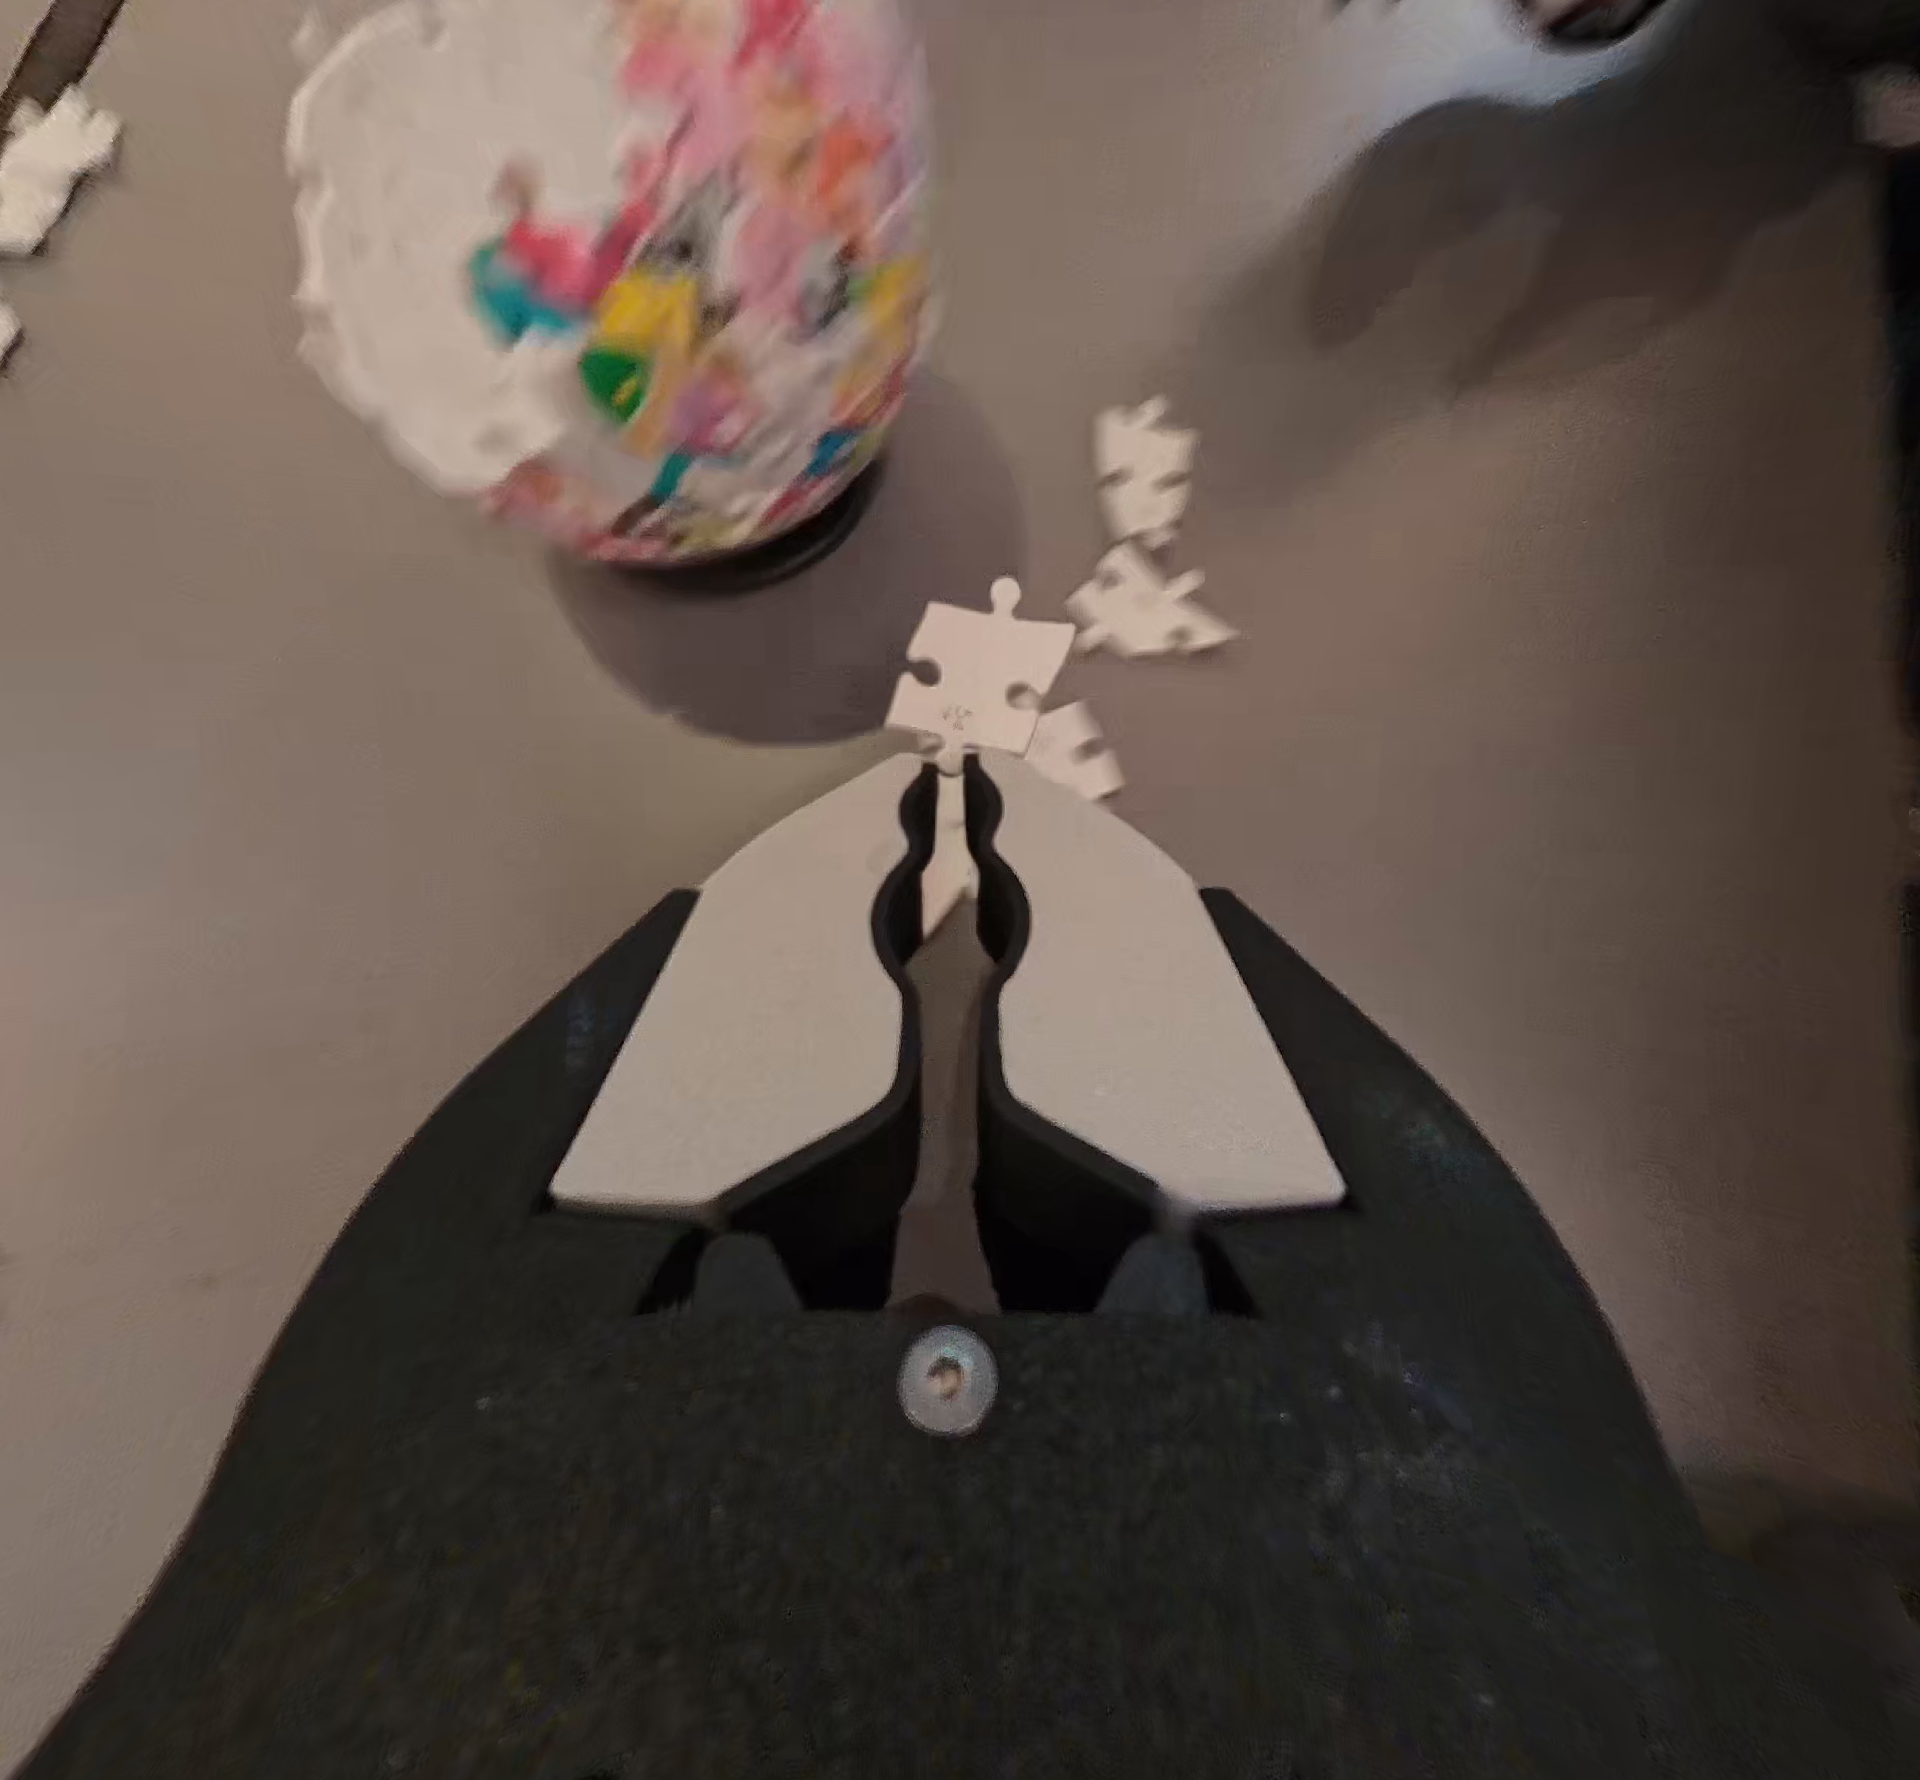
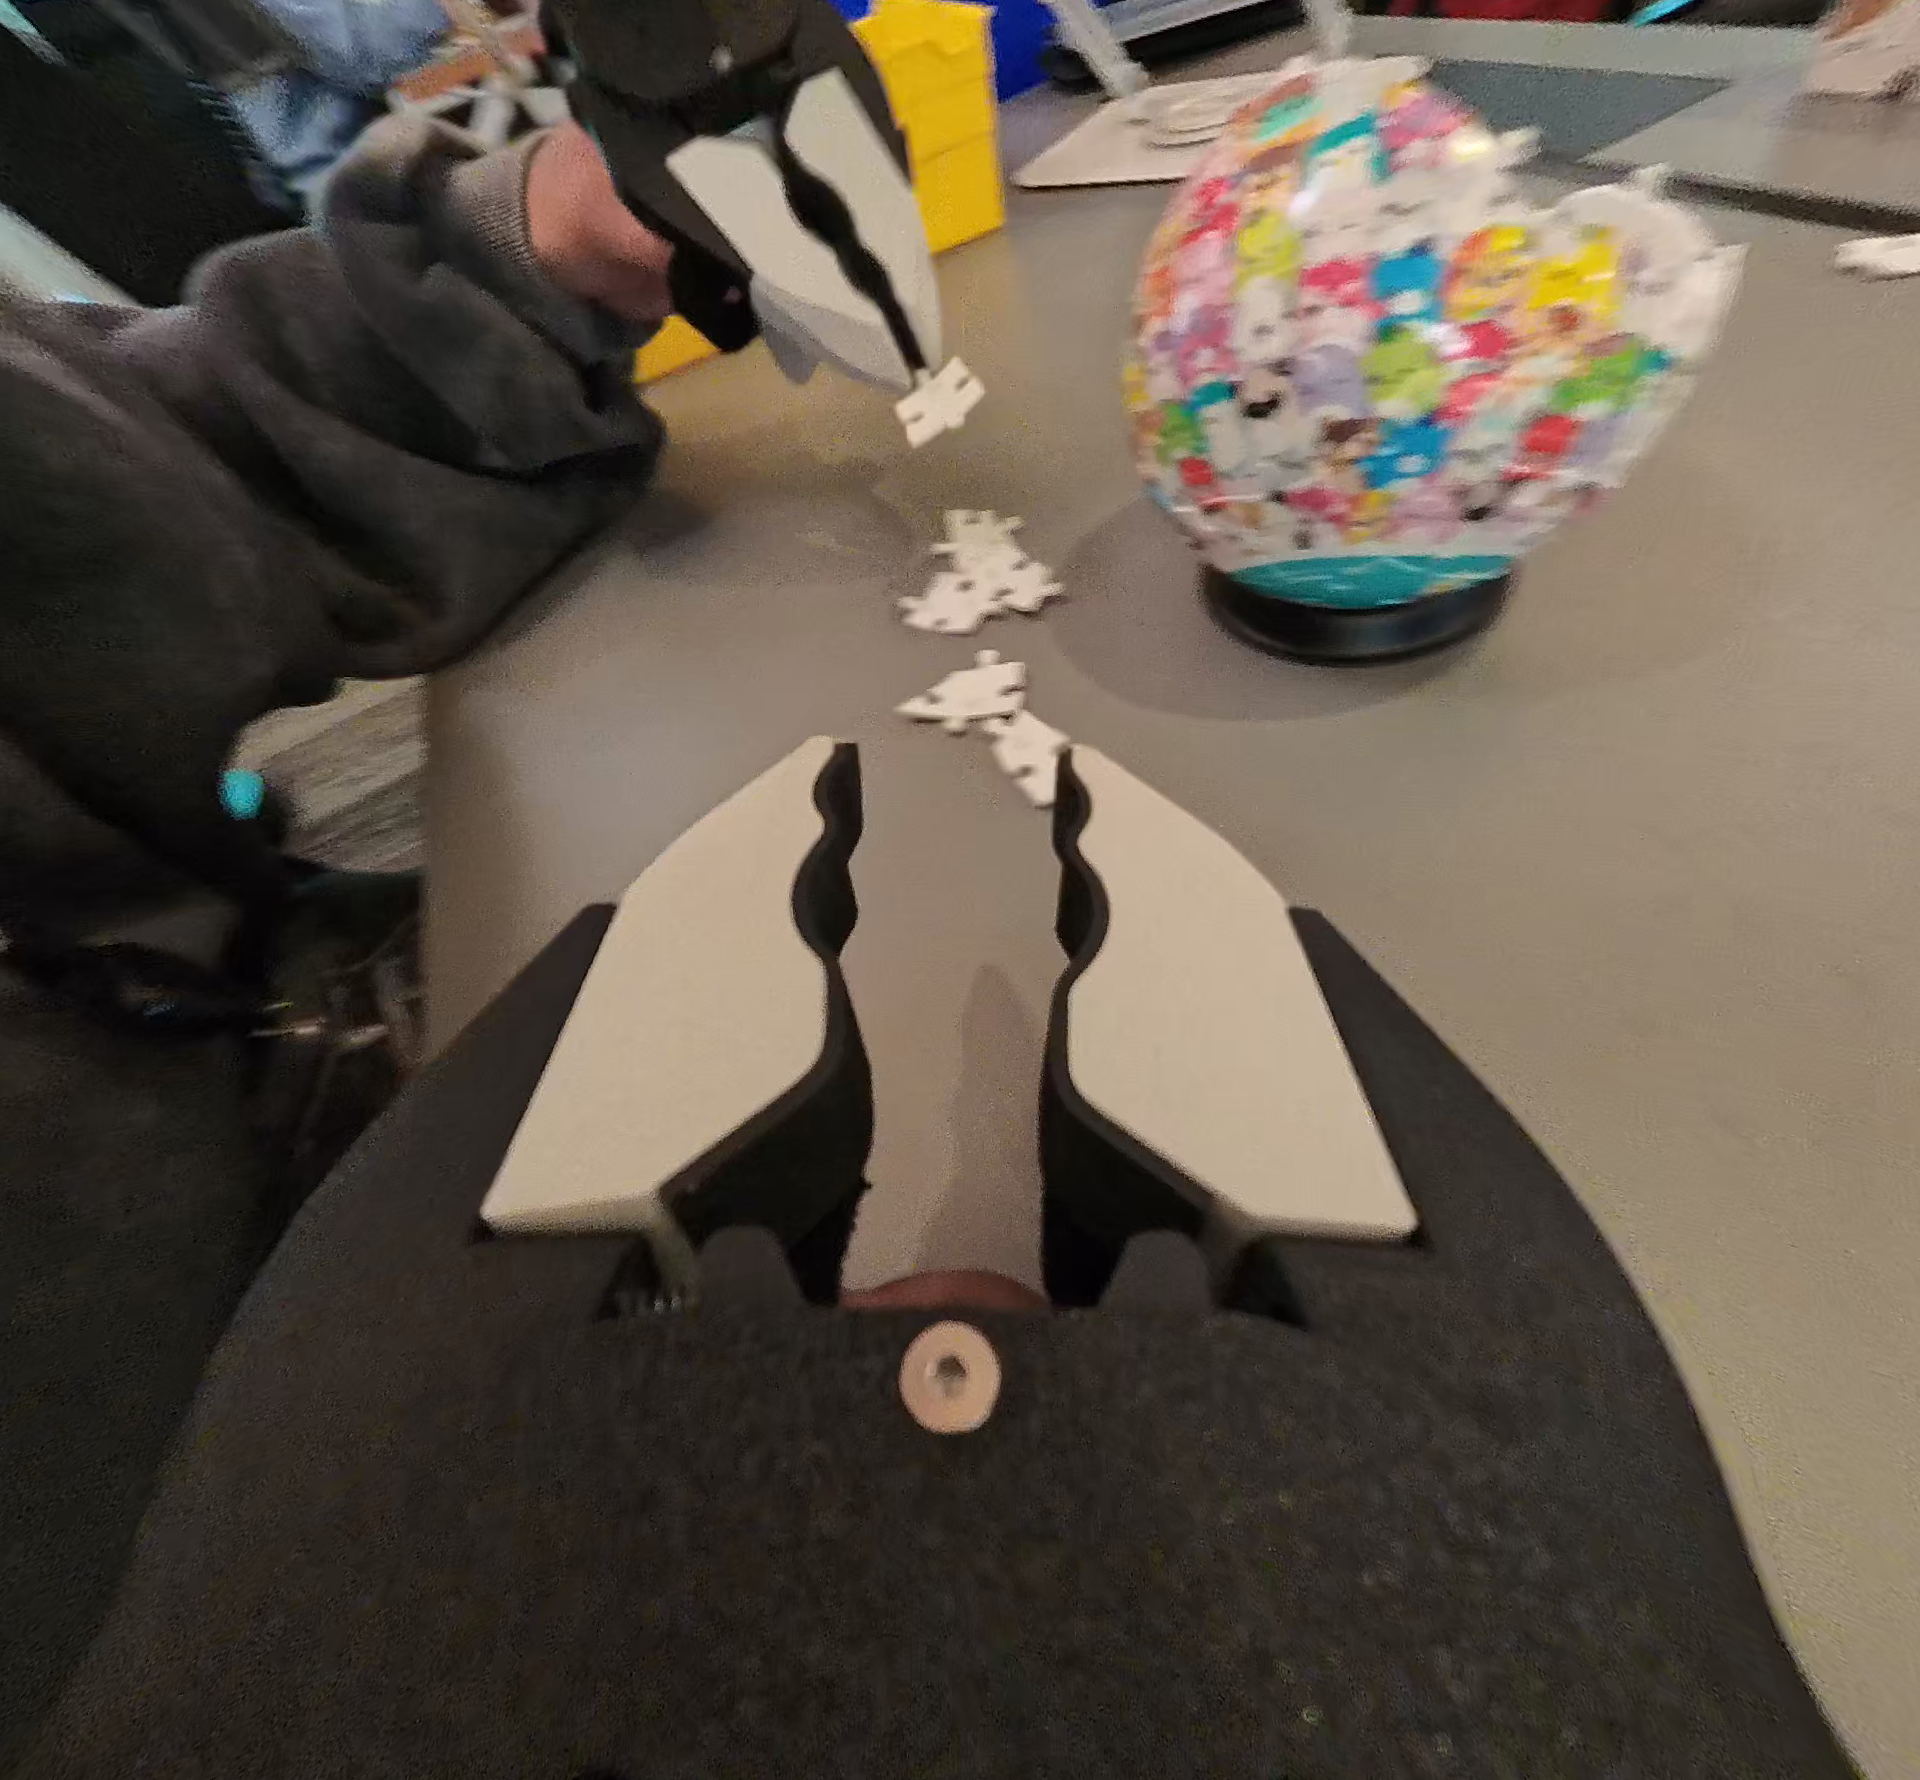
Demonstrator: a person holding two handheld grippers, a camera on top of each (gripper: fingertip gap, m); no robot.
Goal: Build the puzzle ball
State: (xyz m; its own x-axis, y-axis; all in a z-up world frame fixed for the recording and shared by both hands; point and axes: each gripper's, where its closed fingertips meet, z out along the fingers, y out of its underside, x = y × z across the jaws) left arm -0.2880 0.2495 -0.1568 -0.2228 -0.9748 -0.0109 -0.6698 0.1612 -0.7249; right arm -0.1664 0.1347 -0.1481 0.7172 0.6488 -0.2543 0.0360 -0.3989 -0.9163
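1. Grey table point(image 2: 1558, 899) fills both views, with shelves, a yellow box point(image 2: 940, 120) and clutter blurred behind it.
2. Over on the left of the right wrist view, a sleeved hand point(image 2: 592, 224) steers the left gripper point(image 2: 920, 359), tips pressed together on a single white piece point(image 2: 940, 402) held clear of the table.
3. From the left wrist view, that same left gripper point(image 1: 948, 764) grips the piece point(image 1: 982, 676) by its lower edge, blank back up, one knob pointing away.
4. Centre stage, loose pieces point(image 2: 977, 577) lie in a ragged line on the table, white backs up, between the grippers and the ball.
5. Nearest us, the right gripper point(image 2: 961, 759) hangs spread and empty, one tip just beside the closest loose piece point(image 2: 1029, 754).
6. To the right, the ball point(image 2: 1392, 317) sits on its black stand point(image 2: 1356, 613), mostly built, colourful, with a jagged open gap at its upper right side.
7. Step in hand, I'd judge: carrying the piece to that gap.
8. To do it well, turn the printed face outward, line knob to socket at the jagged rim, and press gently.
9. The empty right gripper could steady the ball, since a push may roll it off the stand or pop neighbours loose.
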